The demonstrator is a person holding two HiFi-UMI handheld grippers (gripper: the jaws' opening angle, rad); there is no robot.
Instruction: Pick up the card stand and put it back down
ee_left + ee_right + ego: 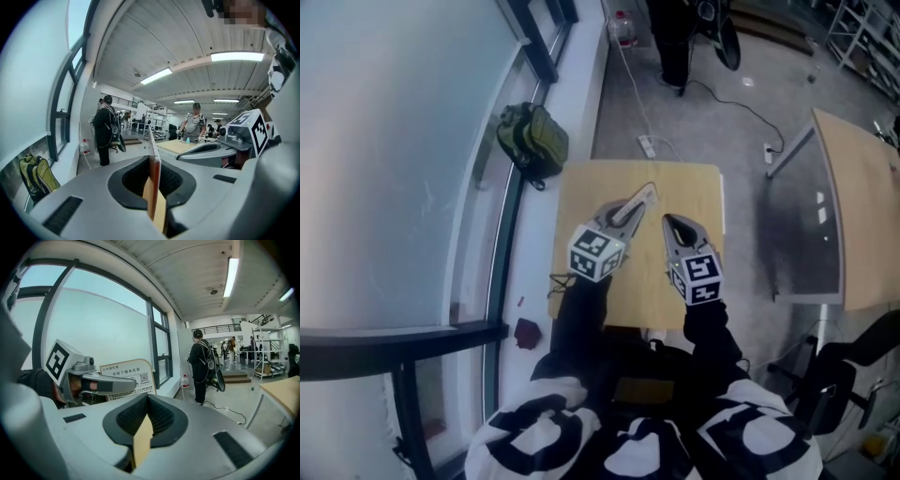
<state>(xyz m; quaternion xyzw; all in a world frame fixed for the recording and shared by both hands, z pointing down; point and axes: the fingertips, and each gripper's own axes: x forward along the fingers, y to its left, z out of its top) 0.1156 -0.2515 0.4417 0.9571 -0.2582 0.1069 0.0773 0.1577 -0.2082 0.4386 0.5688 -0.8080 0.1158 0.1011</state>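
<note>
One card stand upright in clamped left fingers (edge-on, length running along them); right fingers closed, empty.

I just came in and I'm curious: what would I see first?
The left gripper holds a card stand above the wooden table. The right gripper hangs beside it, shut and empty. A green backpack lies by the window.
</note>
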